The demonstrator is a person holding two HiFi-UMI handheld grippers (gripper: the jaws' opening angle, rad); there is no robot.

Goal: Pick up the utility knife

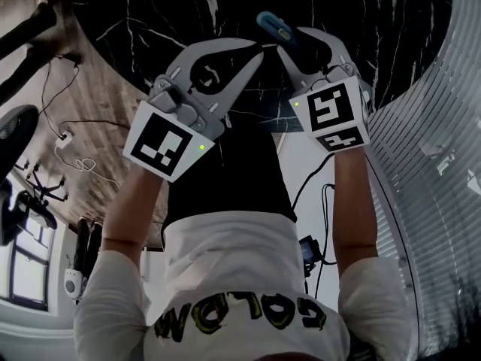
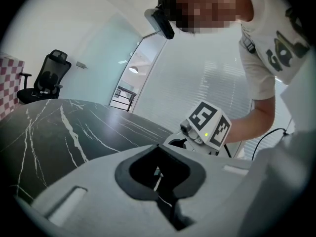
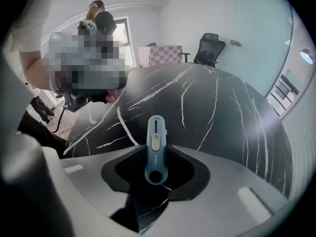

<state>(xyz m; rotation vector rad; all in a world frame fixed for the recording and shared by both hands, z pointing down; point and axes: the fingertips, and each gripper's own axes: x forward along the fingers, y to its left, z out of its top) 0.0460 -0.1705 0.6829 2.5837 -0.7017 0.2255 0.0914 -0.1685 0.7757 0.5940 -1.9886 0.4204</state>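
Observation:
A blue utility knife (image 3: 155, 142) with a pale slider points away from me over the black marble table (image 3: 212, 102). My right gripper (image 3: 156, 151) has its two jaw tips pressed against the knife's sides, and the end with the hole hangs in the jaw opening. In the head view the knife (image 1: 272, 25) sticks out past the right gripper (image 1: 289, 40). My left gripper (image 1: 258, 53) hovers just beside it, its tips together and empty. The left gripper view shows those closed tips (image 2: 158, 146) and the right gripper's marker cube (image 2: 207, 125) beyond.
The marble table (image 1: 361, 21) has a rounded edge. White blinds (image 1: 428, 164) run along one side. Cables (image 1: 68, 138) lie on the wooden floor. A black office chair (image 3: 210, 46) and a checkered panel (image 3: 165, 55) stand beyond the table's far end.

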